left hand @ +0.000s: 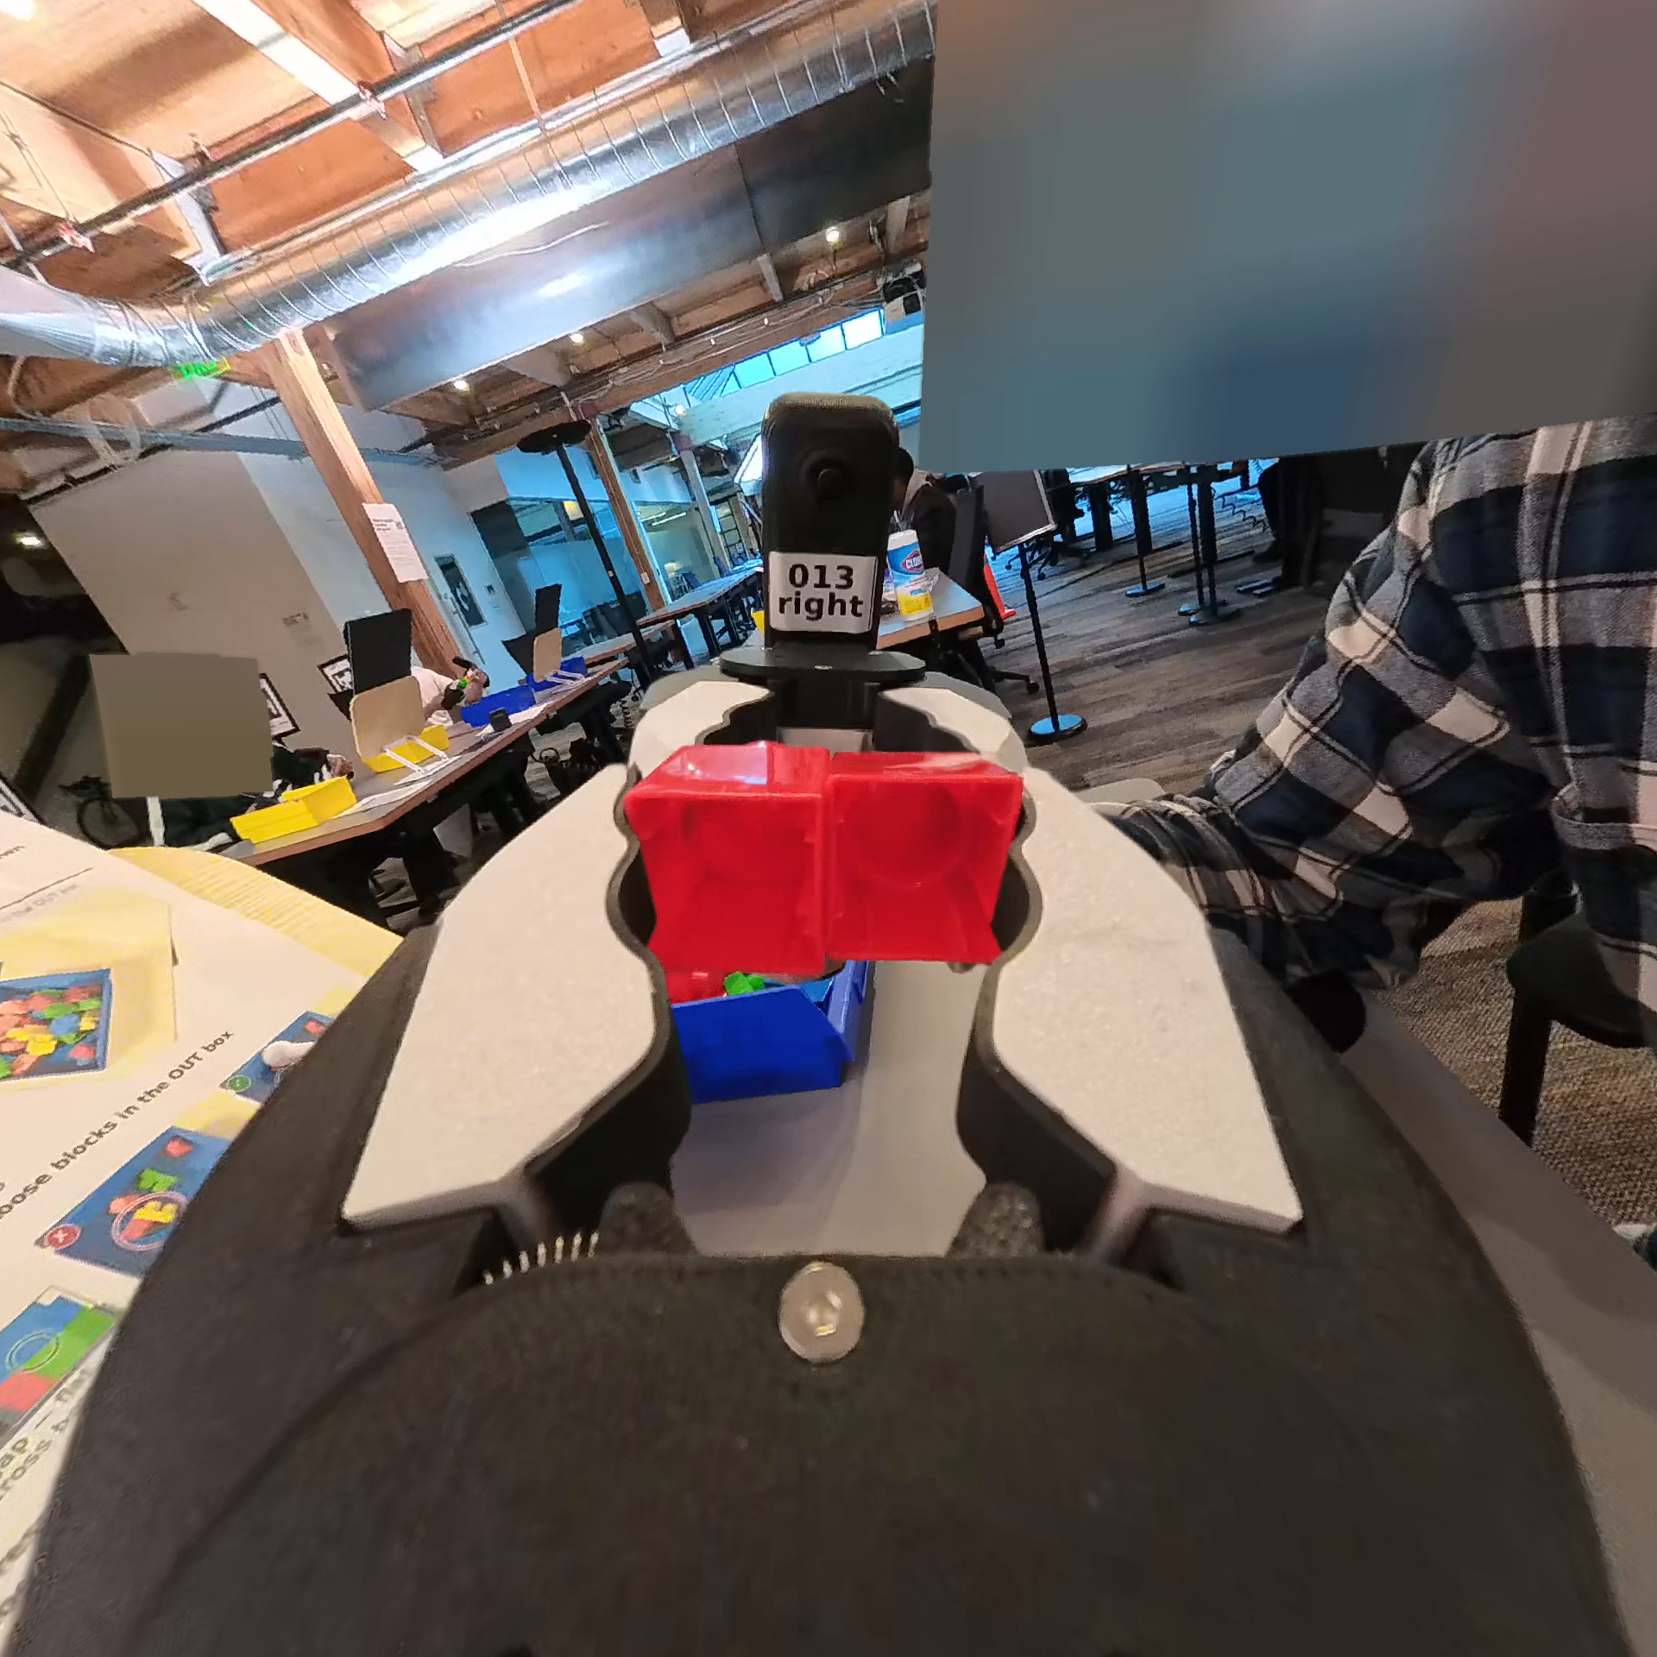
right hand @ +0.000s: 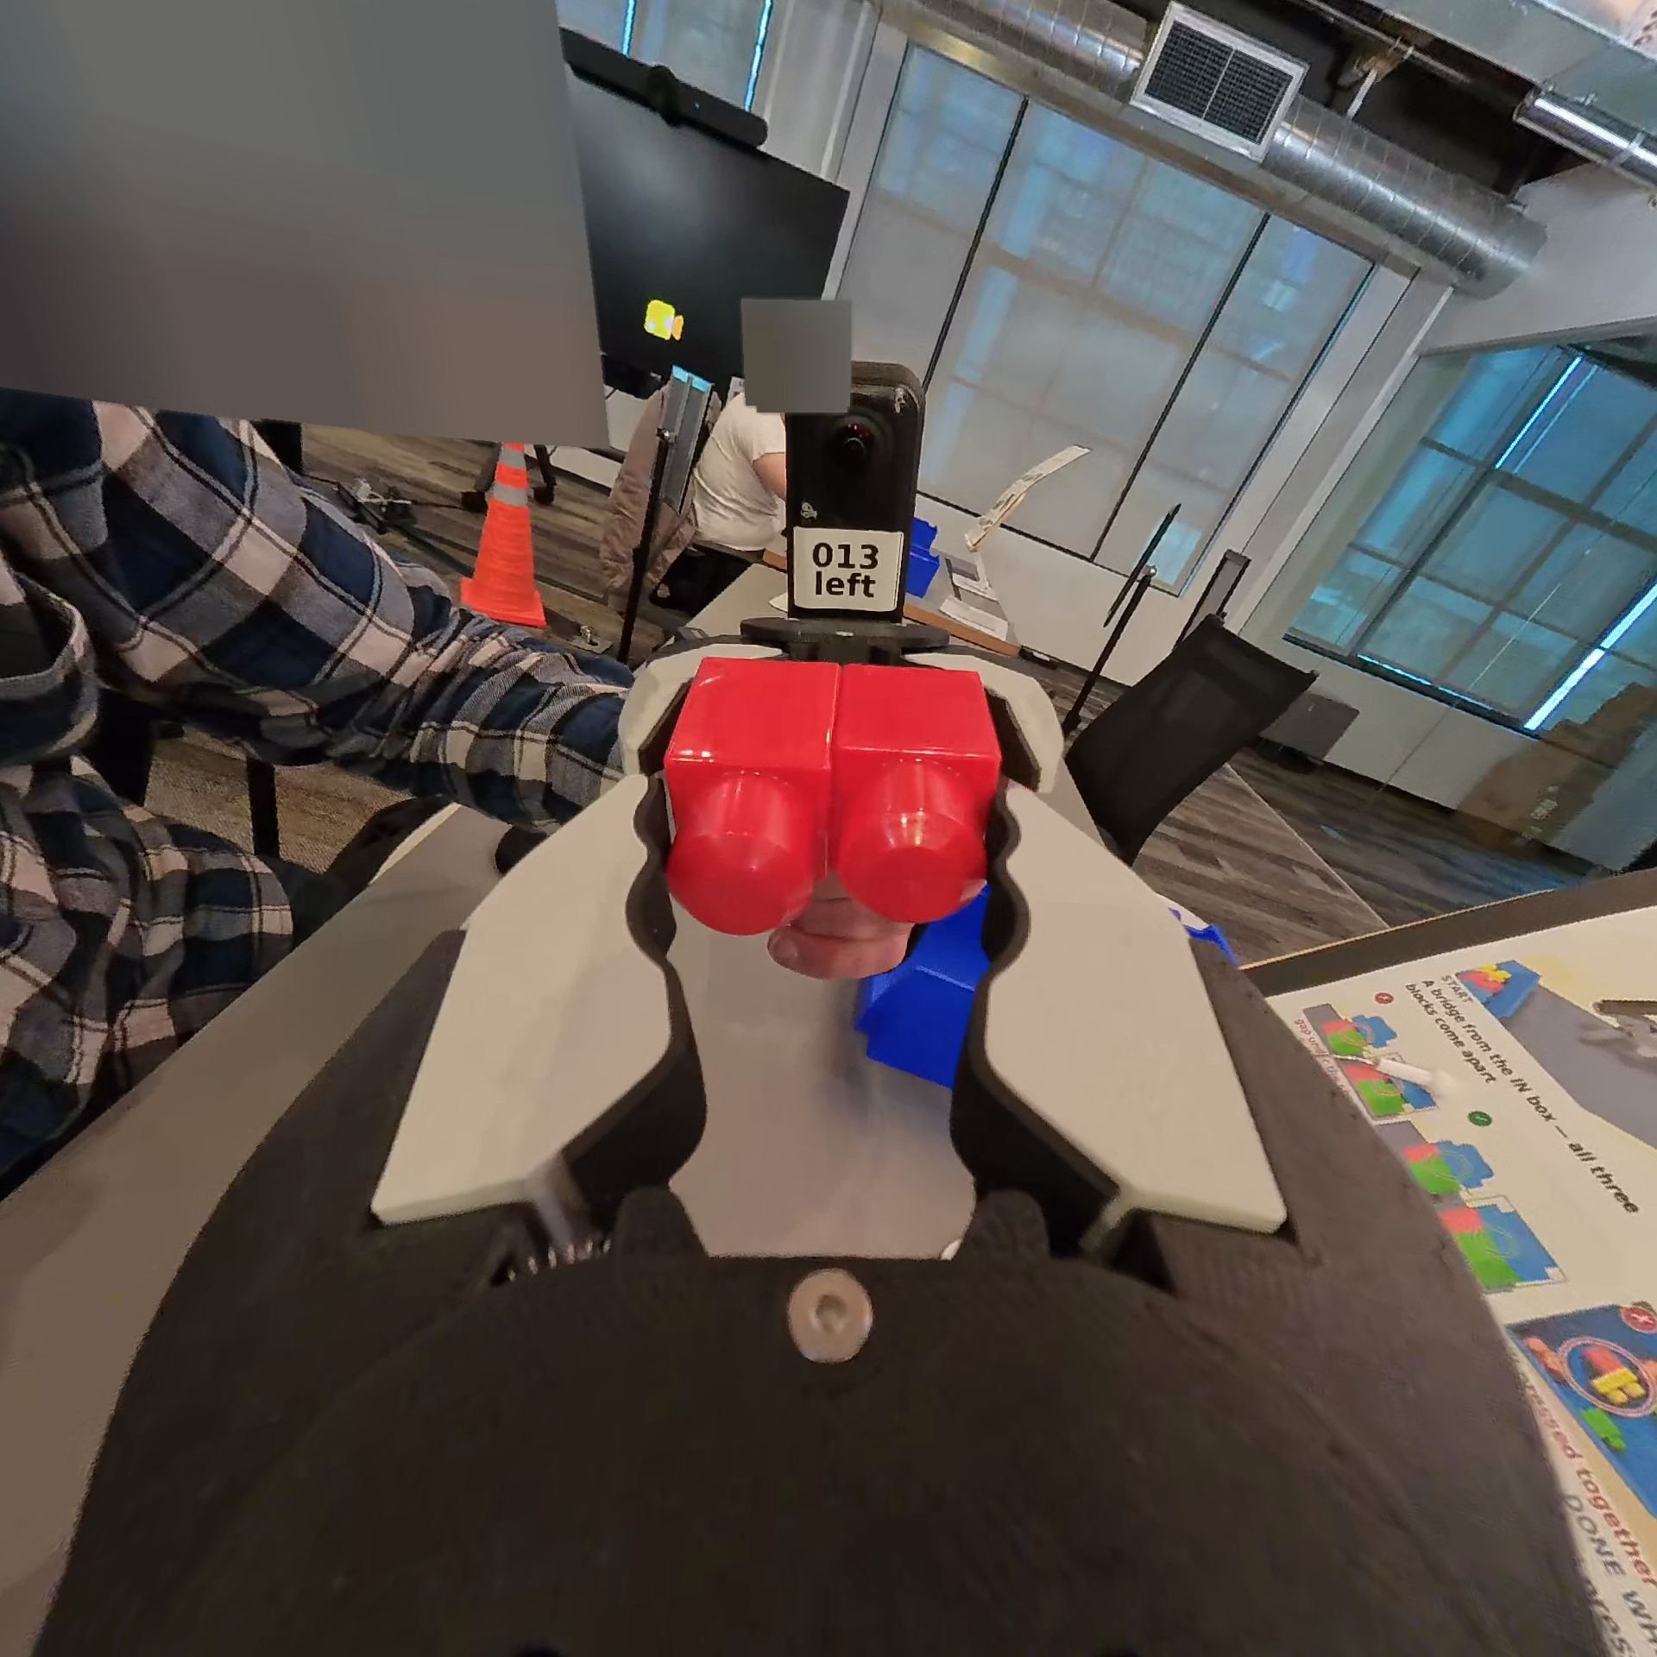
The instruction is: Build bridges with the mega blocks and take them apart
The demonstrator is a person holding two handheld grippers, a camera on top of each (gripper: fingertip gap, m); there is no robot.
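Two red plastic single-stud mega blocks (right hand: 829, 780) are being held up in the air, side by side and touching, between the two claws, which are facing each other head-on. Seen from the right wrist, the round studs are pointing toward that camera; seen from the left wrist, the hollow undersides of the same pair (left hand: 820, 861) are facing its lens. So each claw is approaching from an opposite end of the blocks, probably so that both can steady the pair at once.

The left claw (left hand: 820, 852) is spanning the full width of the two blocks, its grey fingers (left hand: 538, 968) lying against the outer red walls, so it appears to be clamped on the pair. The right claw (right hand: 829, 807) is doing likewise from the stud end, its grey fingers (right hand: 1103, 1013) hugging both outer sides with no gap that I can make out. Squeezing across the pair would be keeping the loose blocks pressed together, since nothing else seems to join them.

Below the blocks, a blue plastic bin (left hand: 762, 1040) is sitting on the grey counter (right hand: 269, 1121), with a few coloured pieces just visible inside. Holding the pair above it suggests the blocks are either just lifted out or about to be dropped in; I cannot tell which. Printed instruction sheets (left hand: 108, 1031) are lying on the counter beside the bin for reference.
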